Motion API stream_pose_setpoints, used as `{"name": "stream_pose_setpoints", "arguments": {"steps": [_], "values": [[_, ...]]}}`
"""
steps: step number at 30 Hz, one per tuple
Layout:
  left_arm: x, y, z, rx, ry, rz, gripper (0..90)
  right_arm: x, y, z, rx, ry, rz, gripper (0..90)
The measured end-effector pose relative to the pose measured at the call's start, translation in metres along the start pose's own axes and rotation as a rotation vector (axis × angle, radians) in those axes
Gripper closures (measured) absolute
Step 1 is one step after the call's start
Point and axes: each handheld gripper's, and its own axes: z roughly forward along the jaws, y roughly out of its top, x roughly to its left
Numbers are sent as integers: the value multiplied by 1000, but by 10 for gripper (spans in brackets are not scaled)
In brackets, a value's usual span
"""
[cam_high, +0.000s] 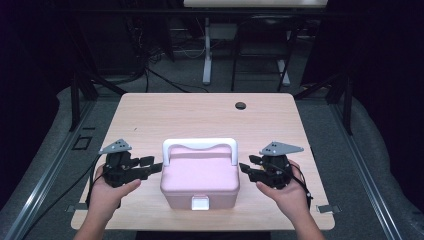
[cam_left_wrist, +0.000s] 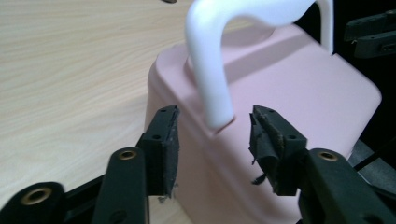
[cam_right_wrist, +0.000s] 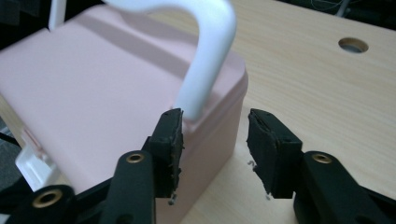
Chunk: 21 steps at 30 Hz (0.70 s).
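High view: a pink box (cam_high: 200, 180) with a white handle (cam_high: 199, 145) sits low-centre on the bench (cam_high: 150, 115), the left claw (cam_high: 152, 164) and right claw (cam_high: 246, 170) flanking its sides. Left gripper view: the jaws gape wide around the handle's base (not touching), the box's corner between them. Right gripper view: same deal, spread wide at the box's corner, gripping nothing.
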Motion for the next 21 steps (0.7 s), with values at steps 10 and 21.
{"name": "stream_pose_setpoints", "arguments": {"steps": [10,21], "values": [[-6,35,4,5,26,56,459,3,47,2,-34,23,-7,505],[-1,27,15,7,23,42,441,-3,36,15,-49,44,27,502]]}}
